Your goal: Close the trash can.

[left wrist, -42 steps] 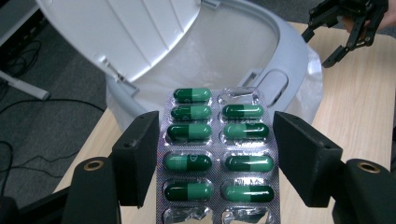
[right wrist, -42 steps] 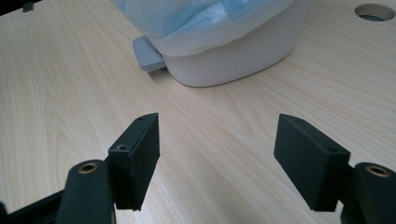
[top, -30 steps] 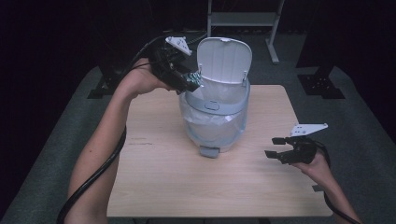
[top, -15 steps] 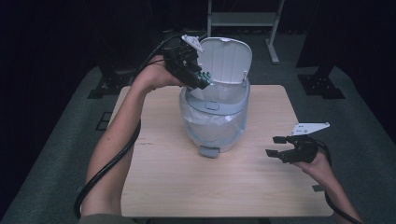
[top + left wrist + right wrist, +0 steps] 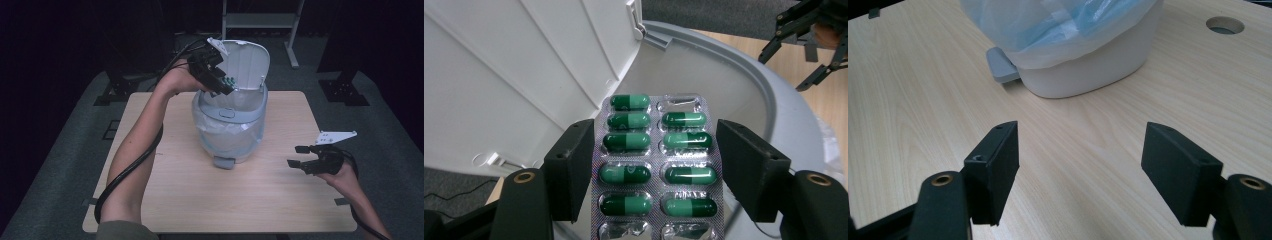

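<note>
A person's left tool (image 5: 225, 86) grips a blister pack (image 5: 655, 167) of green capsules by its edges, poised over the open mouth of a lined bin (image 5: 230, 127) on the bench (image 5: 165, 200), its lid (image 5: 250, 62) raised. The pack is fetched and carried; what seems left is to let it fall inside. The right tool (image 5: 296, 156) waits near the bench's right edge, jaws wide apart and empty.
</note>
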`<state>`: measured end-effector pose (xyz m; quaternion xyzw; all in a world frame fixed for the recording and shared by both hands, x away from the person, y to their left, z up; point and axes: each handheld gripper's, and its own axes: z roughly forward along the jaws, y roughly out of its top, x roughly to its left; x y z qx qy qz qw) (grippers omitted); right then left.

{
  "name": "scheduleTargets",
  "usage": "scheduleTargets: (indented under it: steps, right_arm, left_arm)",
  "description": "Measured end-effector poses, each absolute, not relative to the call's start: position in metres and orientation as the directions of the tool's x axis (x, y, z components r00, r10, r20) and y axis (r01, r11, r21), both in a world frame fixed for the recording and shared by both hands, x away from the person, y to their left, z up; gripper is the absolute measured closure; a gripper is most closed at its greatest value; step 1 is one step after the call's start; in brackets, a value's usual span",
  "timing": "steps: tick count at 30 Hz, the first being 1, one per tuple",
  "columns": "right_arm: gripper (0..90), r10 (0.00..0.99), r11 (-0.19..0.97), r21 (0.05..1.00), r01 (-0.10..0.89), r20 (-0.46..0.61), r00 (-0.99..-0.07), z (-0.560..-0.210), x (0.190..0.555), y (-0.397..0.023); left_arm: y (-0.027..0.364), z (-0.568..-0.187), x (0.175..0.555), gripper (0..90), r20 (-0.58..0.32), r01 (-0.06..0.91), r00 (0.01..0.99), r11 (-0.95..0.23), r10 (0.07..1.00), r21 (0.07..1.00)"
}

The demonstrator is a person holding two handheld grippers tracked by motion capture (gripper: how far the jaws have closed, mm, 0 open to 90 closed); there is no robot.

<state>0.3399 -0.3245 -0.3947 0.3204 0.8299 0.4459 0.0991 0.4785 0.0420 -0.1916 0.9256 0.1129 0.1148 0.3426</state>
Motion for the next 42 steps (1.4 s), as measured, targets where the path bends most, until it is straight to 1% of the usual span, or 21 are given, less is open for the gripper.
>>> scheduleTargets:
  steps: [12, 13, 14, 15, 19, 29, 32, 36, 38, 42]
  right_arm:
    - [30.1, 0.618, 0.399, 0.803, 0.443, 0.122, -0.777, -0.394, 0.339, -0.324]
    - [30.1, 0.618, 0.398, 0.803, 0.443, 0.122, -0.777, -0.394, 0.339, -0.324]
    - [30.1, 0.618, 0.397, 0.803, 0.444, 0.123, -0.776, -0.394, 0.339, -0.324]
    - [30.1, 0.618, 0.397, 0.803, 0.443, 0.123, -0.777, -0.393, 0.340, -0.324]
    - [30.1, 0.620, 0.399, 0.805, 0.440, 0.118, -0.776, -0.392, 0.340, -0.323]
    - [30.1, 0.620, 0.401, 0.803, 0.441, 0.117, -0.776, -0.387, 0.344, -0.322]
    - [30.1, 0.619, 0.403, 0.803, 0.439, 0.114, -0.777, -0.384, 0.346, -0.322]
    - [30.1, 0.622, 0.401, 0.801, 0.445, 0.118, -0.774, -0.381, 0.350, -0.322]
    - [30.1, 0.624, 0.401, 0.799, 0.449, 0.120, -0.772, -0.380, 0.351, -0.322]
    - [30.1, 0.628, 0.395, 0.800, 0.452, 0.125, -0.768, -0.377, 0.355, -0.323]
  left_arm:
    - [0.033, -0.203, 0.487, 33.2, 0.130, 0.141, 0.948, -0.750, 0.289, 0.646]
    - [0.033, -0.203, 0.488, 32.3, 0.131, 0.143, 0.947, -0.750, 0.293, 0.645]
    - [0.032, -0.204, 0.488, 28.4, 0.128, 0.153, 0.944, -0.749, 0.303, 0.645]
    - [0.033, -0.205, 0.489, 26.9, 0.130, 0.154, 0.943, -0.747, 0.307, 0.647]
    - [0.036, -0.206, 0.486, 26.9, 0.114, 0.160, 0.944, -0.732, 0.310, 0.662]
    - [0.061, -0.202, 0.465, 25.1, 0.094, 0.173, 0.943, -0.711, 0.319, 0.681]
    - [0.068, -0.201, 0.457, 25.0, 0.101, 0.169, 0.942, -0.713, 0.320, 0.680]
    - [0.080, -0.201, 0.448, 22.9, 0.106, 0.177, 0.935, -0.706, 0.338, 0.686]
    - [0.085, -0.202, 0.444, 20.3, 0.109, 0.183, 0.931, -0.702, 0.348, 0.688]
    - [0.098, -0.205, 0.437, 18.7, 0.113, 0.191, 0.924, -0.698, 0.365, 0.690]
